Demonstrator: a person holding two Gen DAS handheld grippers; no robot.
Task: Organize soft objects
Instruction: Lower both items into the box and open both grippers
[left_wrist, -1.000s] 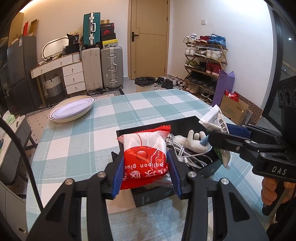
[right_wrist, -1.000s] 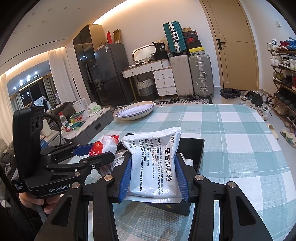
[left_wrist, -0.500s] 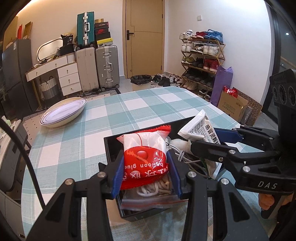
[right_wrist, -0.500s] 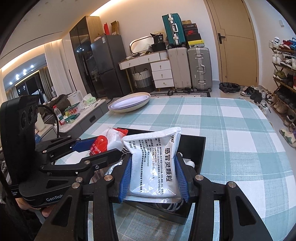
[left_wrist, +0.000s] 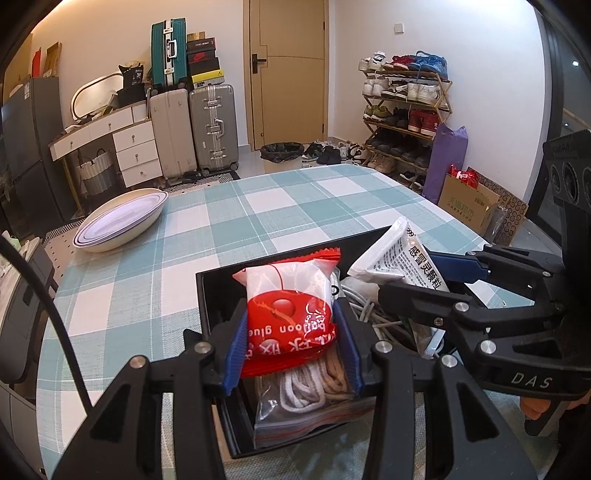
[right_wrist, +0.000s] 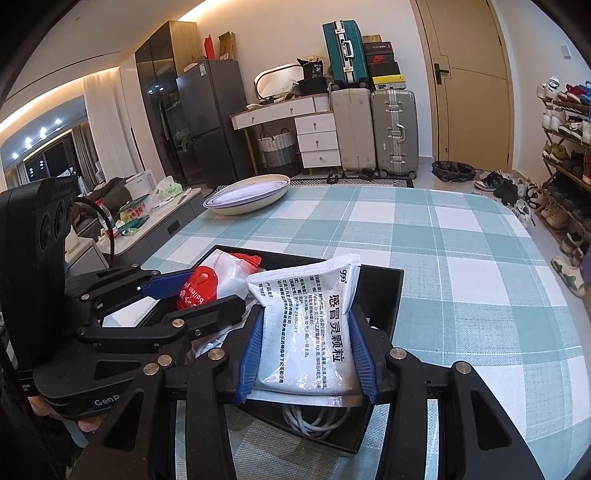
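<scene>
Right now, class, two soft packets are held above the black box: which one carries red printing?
The red-and-white plastic packet in the left gripper; the right gripper's white sachet carries only black text.

Two black two-finger grippers with blue pads: the left gripper (left_wrist: 291, 343) and the right gripper (right_wrist: 306, 354). One red-and-white plastic packet (left_wrist: 290, 295). One white printed sachet (right_wrist: 310, 325). One black rectangular tray (right_wrist: 384, 291). One clear zip bag of cords (left_wrist: 306, 406). One stack of white oval dishes (left_wrist: 120, 219) near the table's far left corner. Three suitcases (left_wrist: 212, 125).

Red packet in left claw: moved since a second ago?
Yes. The red packet has moved forward over the black box, now above the bagged cords.
</scene>
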